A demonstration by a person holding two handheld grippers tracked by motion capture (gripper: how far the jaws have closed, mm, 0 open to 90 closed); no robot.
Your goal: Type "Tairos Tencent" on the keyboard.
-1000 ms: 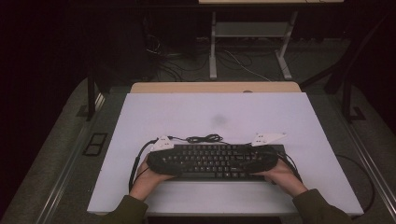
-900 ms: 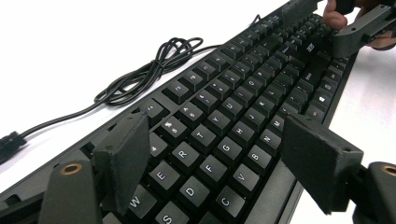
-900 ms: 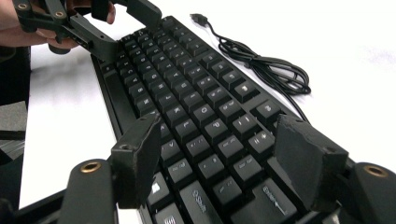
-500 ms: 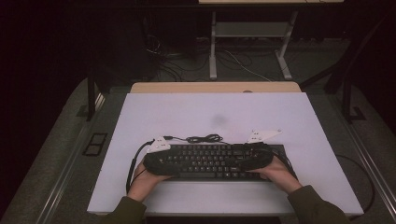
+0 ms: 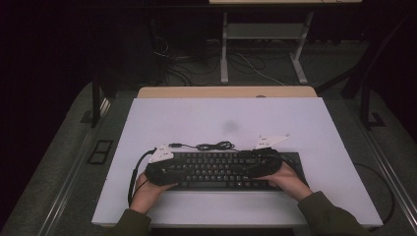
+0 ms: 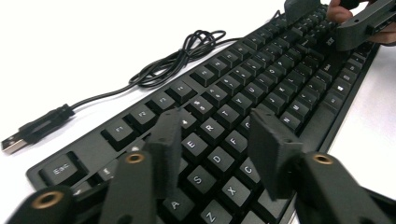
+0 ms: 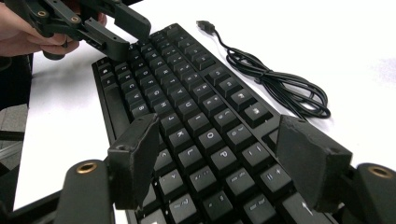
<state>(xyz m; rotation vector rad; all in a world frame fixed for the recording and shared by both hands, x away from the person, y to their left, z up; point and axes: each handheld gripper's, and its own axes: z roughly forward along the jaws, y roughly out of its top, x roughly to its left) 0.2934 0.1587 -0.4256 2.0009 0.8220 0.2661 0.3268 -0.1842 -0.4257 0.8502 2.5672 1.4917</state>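
Observation:
A black keyboard (image 5: 221, 173) lies flat on the white table (image 5: 221, 118), near its front edge. Its black cable (image 5: 211, 146) is coiled just behind it and ends in a USB plug (image 6: 28, 133). My left gripper (image 6: 215, 128) hovers over the keyboard's left letter keys. Its jaws have just been closing and still stand apart, with nothing between them. My right gripper (image 7: 217, 135) hangs open over the right-hand keys, holding nothing. In the high view the left gripper (image 5: 179, 169) and right gripper (image 5: 244, 165) point towards each other across the keyboard.
A wooden strip (image 5: 226, 92) borders the table's far edge. Beyond it are desk legs (image 5: 224, 49) and loose cables on a dark floor. Bare white table surrounds the keyboard.
Both hands have shifted slightly to the left over the keyboard. The keyboard and its cable lie where they were.

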